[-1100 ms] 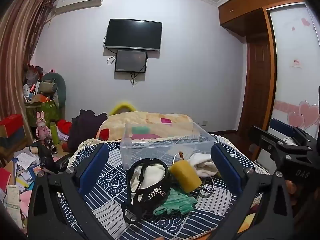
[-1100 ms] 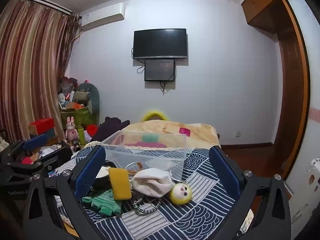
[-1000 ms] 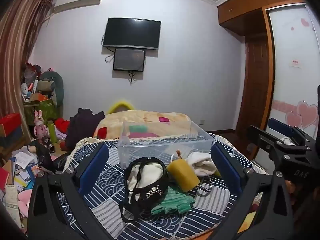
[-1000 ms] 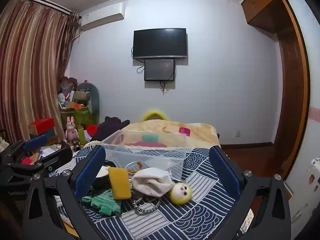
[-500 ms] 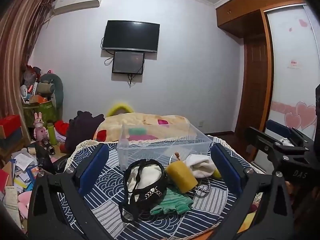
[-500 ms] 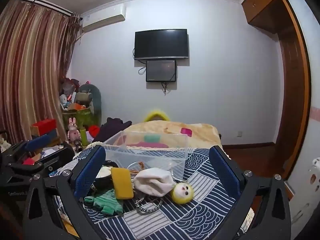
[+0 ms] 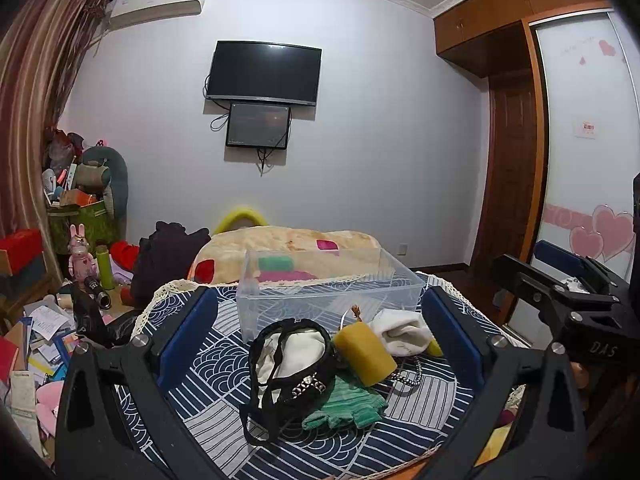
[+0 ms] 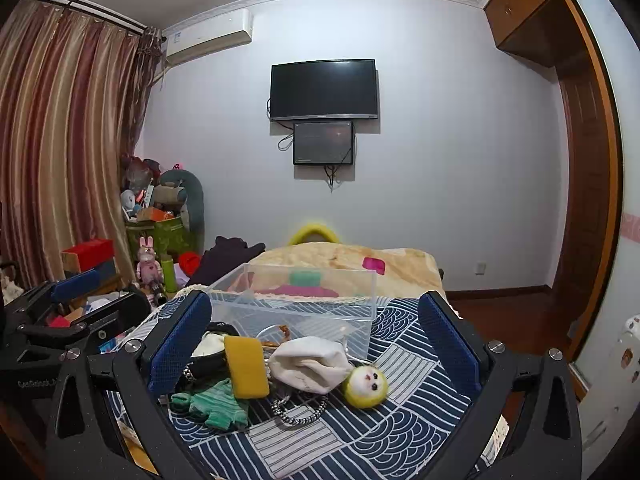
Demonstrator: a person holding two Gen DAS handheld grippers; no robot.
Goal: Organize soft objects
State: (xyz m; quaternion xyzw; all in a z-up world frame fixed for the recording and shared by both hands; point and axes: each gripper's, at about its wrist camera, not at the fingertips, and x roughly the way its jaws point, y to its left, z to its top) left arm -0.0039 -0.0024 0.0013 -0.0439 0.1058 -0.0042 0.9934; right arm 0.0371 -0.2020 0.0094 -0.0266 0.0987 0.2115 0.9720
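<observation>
On the blue patterned tablecloth (image 7: 208,364) lie a black strap bag with white cloth inside (image 7: 292,364), a yellow sponge (image 7: 364,354), a green glove (image 7: 348,404), a white cloth (image 7: 402,332) and a bead chain (image 7: 410,374). In the right wrist view I see the sponge (image 8: 245,366), the glove (image 8: 214,400), the white cloth (image 8: 310,364) and a yellow doll head (image 8: 365,386). A clear plastic box (image 7: 320,288) stands behind them. My left gripper (image 7: 316,336) and right gripper (image 8: 314,340) are both open and empty, held above the pile.
A bed with a beige blanket (image 7: 288,242) lies behind the table. Clutter, boxes and a pink rabbit figure (image 7: 78,254) fill the floor at left. A wooden door and wardrobe (image 7: 516,184) stand at right. The right gripper's body (image 7: 568,304) shows at the right edge.
Both views have shifted only slightly; the grippers stay open and the objects on the table have not moved.
</observation>
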